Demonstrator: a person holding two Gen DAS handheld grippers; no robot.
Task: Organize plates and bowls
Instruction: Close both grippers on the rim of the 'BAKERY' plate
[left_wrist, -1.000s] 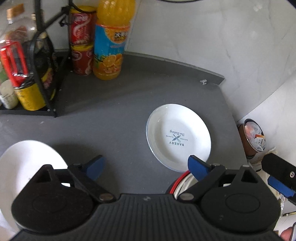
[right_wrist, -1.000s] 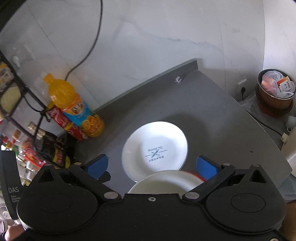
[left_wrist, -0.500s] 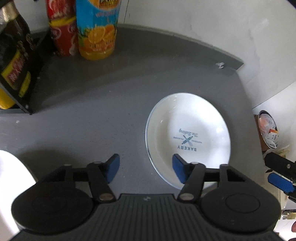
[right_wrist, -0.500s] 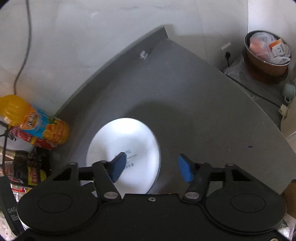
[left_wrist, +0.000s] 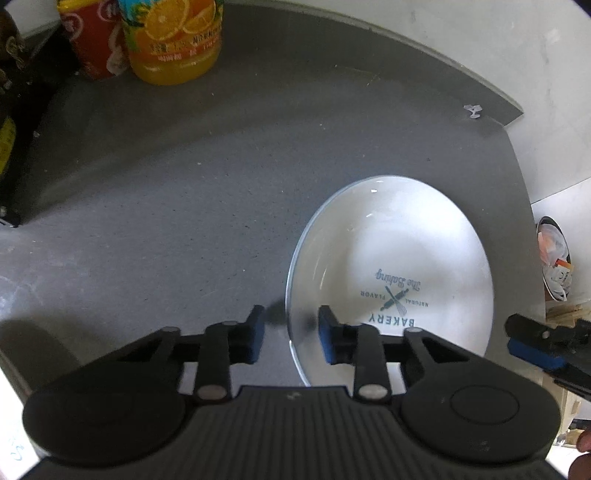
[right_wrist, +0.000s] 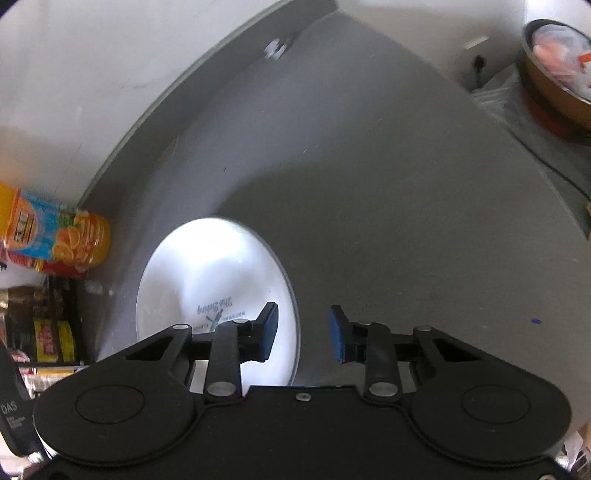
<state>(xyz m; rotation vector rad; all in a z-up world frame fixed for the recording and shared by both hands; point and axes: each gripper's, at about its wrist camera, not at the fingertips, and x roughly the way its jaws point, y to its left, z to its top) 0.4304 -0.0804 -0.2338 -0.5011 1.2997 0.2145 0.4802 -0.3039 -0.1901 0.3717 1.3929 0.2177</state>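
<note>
A white plate (left_wrist: 391, 266) printed "BAKERY" lies flat on the grey counter (left_wrist: 184, 206). My left gripper (left_wrist: 290, 334) points steeply down over the plate's left rim. That rim sits between the blue pads (left_wrist: 256, 332), and the jaws are closing with a gap still showing on each side. In the right wrist view the same plate (right_wrist: 207, 273) lies low on the left. My right gripper (right_wrist: 302, 334) straddles its right rim, jaws closing, pads (right_wrist: 336, 332) not pressing on it. The right gripper's blue fingertip (left_wrist: 535, 350) shows at the left wrist view's right edge.
An orange juice bottle (left_wrist: 173, 40) and red cans (left_wrist: 96, 44) stand at the counter's back left beside a dark rack (left_wrist: 14, 110). A round bin of rubbish (right_wrist: 557, 74) sits below the counter's right edge. White marble wall (left_wrist: 443, 48) bounds the back.
Both grippers have come down close over the plate and their jaws have narrowed from wide to a small gap. The red-rimmed dish and the second white plate have left view.
</note>
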